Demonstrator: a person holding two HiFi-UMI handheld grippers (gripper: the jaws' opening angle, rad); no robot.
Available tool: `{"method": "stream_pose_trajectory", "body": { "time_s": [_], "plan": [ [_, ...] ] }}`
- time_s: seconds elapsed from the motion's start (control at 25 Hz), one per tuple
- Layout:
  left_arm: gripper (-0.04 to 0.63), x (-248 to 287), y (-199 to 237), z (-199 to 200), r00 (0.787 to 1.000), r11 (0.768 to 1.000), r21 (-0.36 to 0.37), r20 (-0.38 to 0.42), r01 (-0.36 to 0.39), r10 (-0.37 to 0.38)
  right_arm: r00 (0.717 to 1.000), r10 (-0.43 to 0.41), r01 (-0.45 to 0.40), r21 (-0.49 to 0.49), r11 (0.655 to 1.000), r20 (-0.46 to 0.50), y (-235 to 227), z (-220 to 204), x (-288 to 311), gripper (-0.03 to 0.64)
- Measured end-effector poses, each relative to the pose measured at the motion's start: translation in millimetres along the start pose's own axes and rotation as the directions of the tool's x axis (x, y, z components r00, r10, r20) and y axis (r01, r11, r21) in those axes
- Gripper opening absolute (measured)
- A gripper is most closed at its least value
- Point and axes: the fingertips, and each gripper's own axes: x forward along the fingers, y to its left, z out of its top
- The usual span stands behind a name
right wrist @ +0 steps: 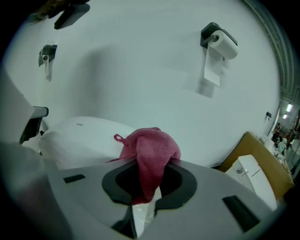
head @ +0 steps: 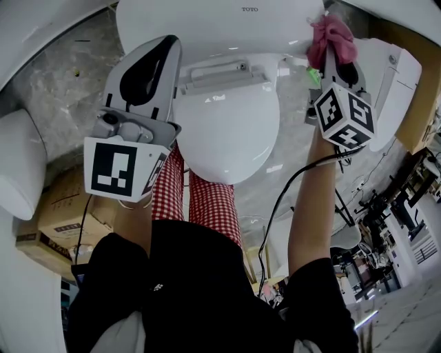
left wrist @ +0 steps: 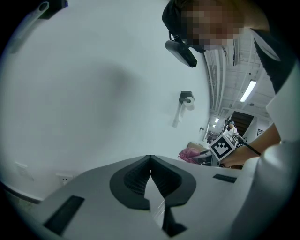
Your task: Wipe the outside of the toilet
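Observation:
The white toilet stands below me, its tank point(head: 220, 21) at the top of the head view and its closed lid point(head: 224, 131) in the middle. My right gripper point(head: 332, 58) is shut on a pink cloth point(head: 331, 38), which it holds at the tank's right end. The right gripper view shows the cloth point(right wrist: 150, 152) bunched between the jaws, with the tank point(right wrist: 89, 136) just beyond on the left. My left gripper point(head: 162, 52) hovers over the tank's left front, shut and holding nothing. In its own view the left gripper point(left wrist: 150, 159) faces a bare white wall.
Another white toilet point(head: 21, 172) and a cardboard box point(head: 62, 214) sit at the left. A further toilet point(head: 396, 89) stands at the right. A black cable point(head: 275, 207) trails from the right gripper. A toilet paper roll point(right wrist: 220, 44) hangs on the wall.

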Motion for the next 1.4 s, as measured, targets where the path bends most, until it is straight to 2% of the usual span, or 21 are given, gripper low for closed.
{"method": "stream_pose_trajectory", "body": {
  "time_s": [0.2, 0.36, 0.72, 0.96, 1.24, 1.32, 1.4],
  "plan": [
    [0.006, -3.6, -0.6, -2.7, 1.0, 1.0, 0.002, -0.005, -0.004, 0.004, 0.999, -0.033, 0.034, 0.034, 0.999, -0.022, -15.3, -13.2, 2.7, 0.072],
    [0.006, -6.3, 0.4, -5.9, 1.0, 1.0, 0.002, -0.007, -0.014, 0.014, 0.999, -0.044, 0.045, 0.025, 0.999, -0.024, -17.4, -15.0, 4.6, 0.072],
    [0.006, -17.9, -0.5, -2.7, 0.999, 0.999, 0.019, 0.006, -0.036, 0.036, 1.0, -0.028, 0.027, 0.059, 0.998, 0.006, -18.1, -15.5, 5.4, 0.072],
    [0.006, -35.8, 2.5, -3.2, 0.997, 0.997, 0.024, 0.021, -0.077, 0.076, 0.994, -0.035, 0.025, 0.096, 0.995, 0.104, -20.9, -1.6, -13.1, 0.072],
    [0.006, -56.5, -7.0, -5.7, 0.993, 0.994, 0.023, 0.05, -0.111, 0.109, 0.954, -0.029, -0.011, 0.131, 0.991, 0.299, -6.4, 32.7, -65.9, 0.074],
    [0.006, -62.3, -10.3, -4.1, 0.99, 0.992, 0.012, 0.068, -0.124, 0.122, 0.939, 0.004, -0.054, 0.137, 0.989, 0.344, 1.4, 39.7, -82.2, 0.072],
    [0.006, -65.2, -13.7, -5.9, 0.989, 0.992, -0.004, 0.074, -0.13, 0.13, 0.922, 0.072, -0.119, 0.101, 0.988, 0.38, 16.8, 46.4, -97.6, 0.072]
  ]
}}
